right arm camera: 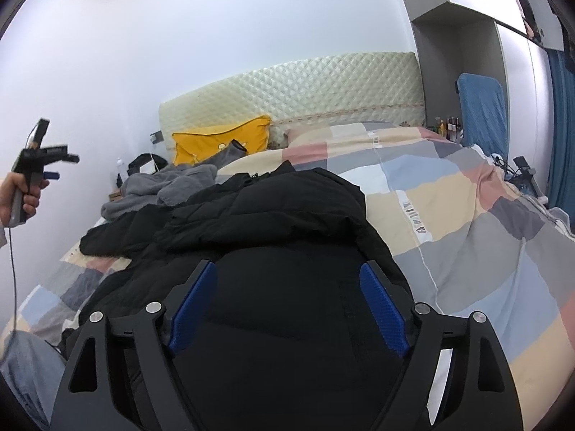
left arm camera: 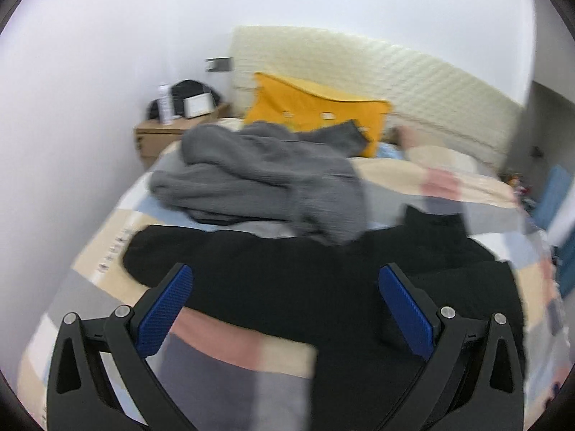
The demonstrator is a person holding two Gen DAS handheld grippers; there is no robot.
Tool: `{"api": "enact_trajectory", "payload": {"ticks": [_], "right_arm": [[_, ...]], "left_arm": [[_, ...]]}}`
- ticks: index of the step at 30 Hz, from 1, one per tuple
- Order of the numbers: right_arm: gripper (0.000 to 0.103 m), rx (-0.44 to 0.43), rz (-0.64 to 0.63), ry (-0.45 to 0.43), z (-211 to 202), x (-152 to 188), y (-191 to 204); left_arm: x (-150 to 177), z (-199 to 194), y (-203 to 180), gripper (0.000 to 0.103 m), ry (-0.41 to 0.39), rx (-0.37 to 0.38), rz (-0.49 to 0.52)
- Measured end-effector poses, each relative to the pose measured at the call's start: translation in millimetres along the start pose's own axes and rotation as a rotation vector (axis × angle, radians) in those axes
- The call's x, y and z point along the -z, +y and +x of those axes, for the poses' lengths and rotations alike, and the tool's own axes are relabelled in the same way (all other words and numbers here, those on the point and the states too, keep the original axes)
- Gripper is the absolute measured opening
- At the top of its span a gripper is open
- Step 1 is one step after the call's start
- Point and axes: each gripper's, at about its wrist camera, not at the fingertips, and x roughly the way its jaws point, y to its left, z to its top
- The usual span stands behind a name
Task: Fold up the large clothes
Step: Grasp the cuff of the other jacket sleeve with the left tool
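A large black puffer jacket [left arm camera: 305,280] lies spread on the checked bed cover; it also shows in the right wrist view [right arm camera: 280,215], bunched with its hood toward the headboard. A grey garment [left arm camera: 258,179] lies crumpled beyond it, also in the right wrist view [right arm camera: 161,186]. My left gripper [left arm camera: 285,287] is open and empty, held above the jacket; it appears in the right wrist view [right arm camera: 54,165], raised in the air at the left. My right gripper [right arm camera: 287,287] is open and empty, just over the jacket's body.
The bed's checked cover [right arm camera: 449,215] fills the right side. A yellow pillow [left arm camera: 316,107] leans on the quilted headboard [right arm camera: 323,86]. A wooden nightstand [left arm camera: 161,133] with a bottle and bags stands at the far left. Blue curtains [right arm camera: 560,125] hang at right.
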Motion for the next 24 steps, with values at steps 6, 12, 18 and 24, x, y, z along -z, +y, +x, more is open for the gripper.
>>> {"api": "enact_trajectory", "payload": {"ticks": [6, 12, 18, 24], "right_arm": [[0.089, 0.037, -0.025, 0.022, 11.6, -1.2, 10.0], [0.094, 0.061, -0.056, 0.069, 24.1, -3.3, 31.1], [0.095, 0.111, -0.027, 0.13, 49.6, -6.6, 33.5], [0.095, 0.154, 0.008, 0.181, 73.7, -9.1, 36.3]], "left_arm": [[17.2, 54.9, 94.7, 0.103, 0.028, 0.037, -0.201], [53.8, 133.4, 156.4, 0.103, 0.136, 0.076, -0.326], [87.8, 201.5, 212.3, 0.102, 0.199, 0.075, -0.478], [109.0, 250.1, 265.0, 0.102, 0.173, 0.054, -0.649]]}}
